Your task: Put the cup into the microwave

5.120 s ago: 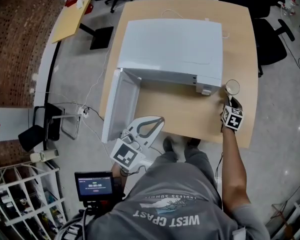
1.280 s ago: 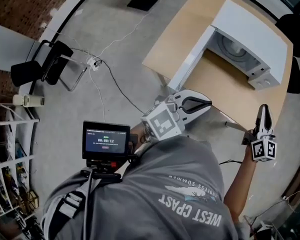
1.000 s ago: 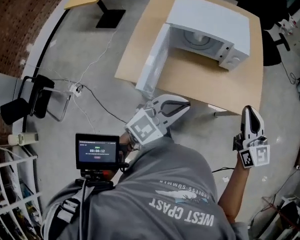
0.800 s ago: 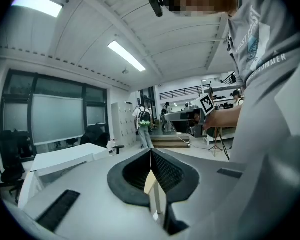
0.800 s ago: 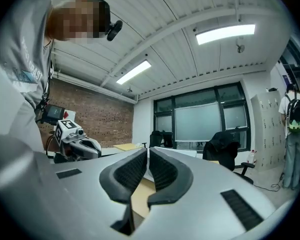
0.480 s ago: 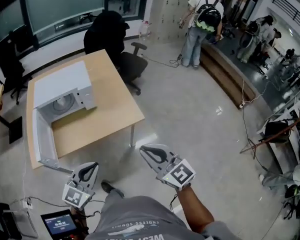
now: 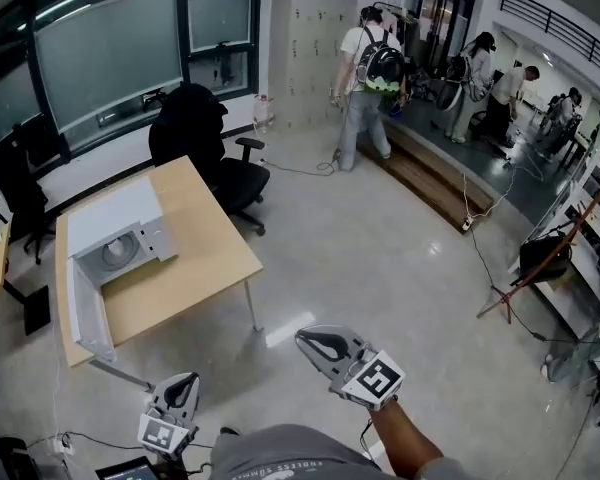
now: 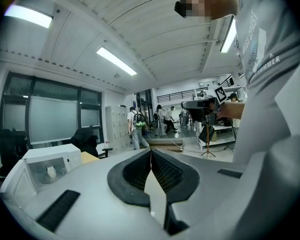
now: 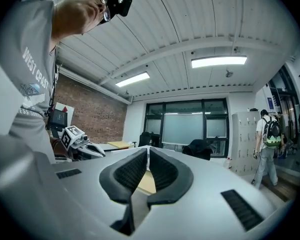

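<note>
The white microwave (image 7: pixel 115 236) stands on the wooden table (image 7: pixel 195 258) at the left, its door (image 7: pixel 78 308) swung open. In the left gripper view the microwave (image 8: pixel 45 165) shows a small white cup (image 8: pixel 51 172) inside its cavity. My left gripper (image 7: pixel 187 379) hangs low over the floor, well away from the table, with its jaws together and nothing in them. My right gripper (image 7: pixel 307 337) is held out over the floor to the right, also shut and empty. Each gripper view shows the other one: the right gripper (image 8: pixel 202 105) and the left gripper (image 9: pixel 84 148).
A black office chair (image 7: pixel 198 133) stands behind the table. Several people (image 7: pixel 368 78) are by the steps at the back near grey lockers (image 7: pixel 302 48). A stand (image 7: pixel 540 268) and cables lie at the right. Open grey floor (image 7: pixel 380 258) spreads between.
The head view has swung up from the table to the whole room. Both grippers have drawn away from the table, which now lies farther off at the left. Both stay shut.
</note>
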Demonstrator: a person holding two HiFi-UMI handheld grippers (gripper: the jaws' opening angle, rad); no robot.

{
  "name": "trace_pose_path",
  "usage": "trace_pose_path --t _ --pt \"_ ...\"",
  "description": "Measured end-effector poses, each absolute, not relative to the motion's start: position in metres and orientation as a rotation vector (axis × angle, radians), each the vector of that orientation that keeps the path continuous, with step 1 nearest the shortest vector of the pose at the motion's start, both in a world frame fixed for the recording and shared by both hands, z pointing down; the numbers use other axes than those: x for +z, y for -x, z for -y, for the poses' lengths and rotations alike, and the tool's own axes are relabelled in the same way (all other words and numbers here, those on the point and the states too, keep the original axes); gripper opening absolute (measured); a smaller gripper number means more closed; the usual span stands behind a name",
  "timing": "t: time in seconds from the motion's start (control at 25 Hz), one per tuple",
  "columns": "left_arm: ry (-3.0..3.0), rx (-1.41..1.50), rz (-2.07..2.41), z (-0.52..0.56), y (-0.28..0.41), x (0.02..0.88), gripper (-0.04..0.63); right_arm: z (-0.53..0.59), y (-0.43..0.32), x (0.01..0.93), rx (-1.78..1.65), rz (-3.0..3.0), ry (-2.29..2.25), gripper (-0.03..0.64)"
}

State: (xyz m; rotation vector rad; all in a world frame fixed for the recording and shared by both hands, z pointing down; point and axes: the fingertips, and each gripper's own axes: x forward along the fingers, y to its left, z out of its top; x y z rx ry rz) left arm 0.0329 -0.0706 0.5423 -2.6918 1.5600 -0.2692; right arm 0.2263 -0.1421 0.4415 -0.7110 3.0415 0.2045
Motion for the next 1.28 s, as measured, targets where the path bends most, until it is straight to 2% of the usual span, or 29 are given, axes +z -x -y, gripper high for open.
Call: trace_pose_path --t 0.4,0.96,1.28 --pt "2.691 -0.296 -1.486 0.021 -0.038 0.529 0.021 0.088 -0.237 0.419 0.226 -2.991 0.799 0.028" --pt "2.73 -0.25 -1.485 -0.153 0.068 0.541 0.021 -0.077 -0.112 0.402 0.288 -3.02 0.804 0.018" --pt "2.776 -0.238 -1.381 -0.218 0.076 0.554 0.021 -0.16 -0.108 0.402 0.345 -2.987 0.892 0.018"
